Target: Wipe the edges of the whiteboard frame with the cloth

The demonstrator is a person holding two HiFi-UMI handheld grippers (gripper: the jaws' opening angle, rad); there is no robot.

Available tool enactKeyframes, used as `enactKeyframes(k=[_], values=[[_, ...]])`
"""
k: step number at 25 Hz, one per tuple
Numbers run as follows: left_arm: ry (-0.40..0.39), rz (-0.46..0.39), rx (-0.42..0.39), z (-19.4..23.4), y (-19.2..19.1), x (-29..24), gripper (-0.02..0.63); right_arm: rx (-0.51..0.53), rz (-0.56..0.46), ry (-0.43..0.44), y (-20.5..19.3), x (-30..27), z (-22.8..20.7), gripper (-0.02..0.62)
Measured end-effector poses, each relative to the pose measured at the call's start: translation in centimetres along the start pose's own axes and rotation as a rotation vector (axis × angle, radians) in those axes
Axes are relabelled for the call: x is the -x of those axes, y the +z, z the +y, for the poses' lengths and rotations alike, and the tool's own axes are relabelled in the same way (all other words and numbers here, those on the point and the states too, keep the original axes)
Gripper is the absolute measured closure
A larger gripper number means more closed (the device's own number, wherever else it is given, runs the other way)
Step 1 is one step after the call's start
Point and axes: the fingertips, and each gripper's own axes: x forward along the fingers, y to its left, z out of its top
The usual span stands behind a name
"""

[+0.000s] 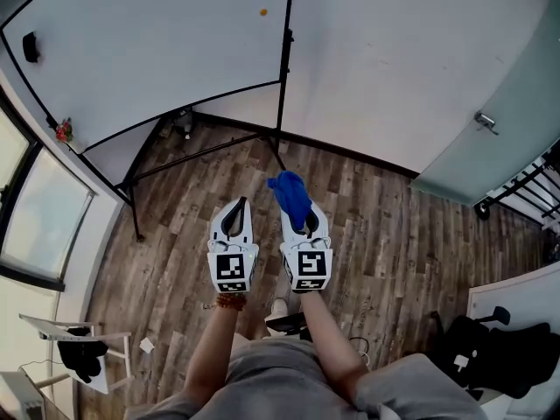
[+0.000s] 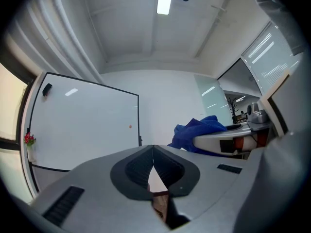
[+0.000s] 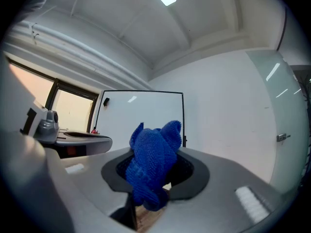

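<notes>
Large white whiteboard with thin black frame (image 1: 282, 68) stands on black tube legs ahead and to the left, against the white wall (image 1: 394, 51). Its right vertical edge and lower edge are unobstructed. Bare wood-plank floor (image 1: 376, 234) lies open between the stand and both grippers.

Right gripper (image 1: 303, 223): jaws clamped on the bunched blue microfibre cloth (image 1: 290, 196). Cloth's long axis runs along the jaws, with its free end protruding past the tips toward the board, well apart from the frame.

Left gripper (image 1: 239, 205): jaws closed tip to tip, holding nothing, just beside the right gripper.
</notes>
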Motion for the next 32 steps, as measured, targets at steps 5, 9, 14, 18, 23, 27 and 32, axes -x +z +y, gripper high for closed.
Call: enactKeyframes(k=[5,9,14,18,23,27,32], values=[[-0.001,0.038,-0.012,-1.7,-1.8,-4.2,0.597,-0.029,0.034,-0.024,-2.7,-2.9,-5.7,0.456],[0.028,0.07,0.011,0.9,-3.9,-7.0,0.597,-0.037,0.091,-0.012,-5.4,-6.8,-6.8,0.456],[0.041,0.068,0.098,6.0,-6.8,-12.9,0.597,0.003,0.13,0.012,-7.8,-13.8,-6.2,0.454],[0.005,0.011,0.141,9.2,-5.8,-19.7,0.597,0.067,0.134,0.035,-7.1,-20.5,-6.9,0.454],[-0.071,-0.051,0.189,12.5,-2.8,-27.6,0.597,0.099,0.126,0.004,-4.5,-28.8,-8.7,0.453],[-0.107,-0.05,0.196,14.9,-2.8,-31.3,0.597,0.13,0.134,-0.021,-4.3,-33.8,-9.9,0.453],[-0.147,0.02,0.213,15.6,-5.2,-34.5,0.597,0.128,0.157,-0.057,-4.9,-36.8,-12.0,0.453]])
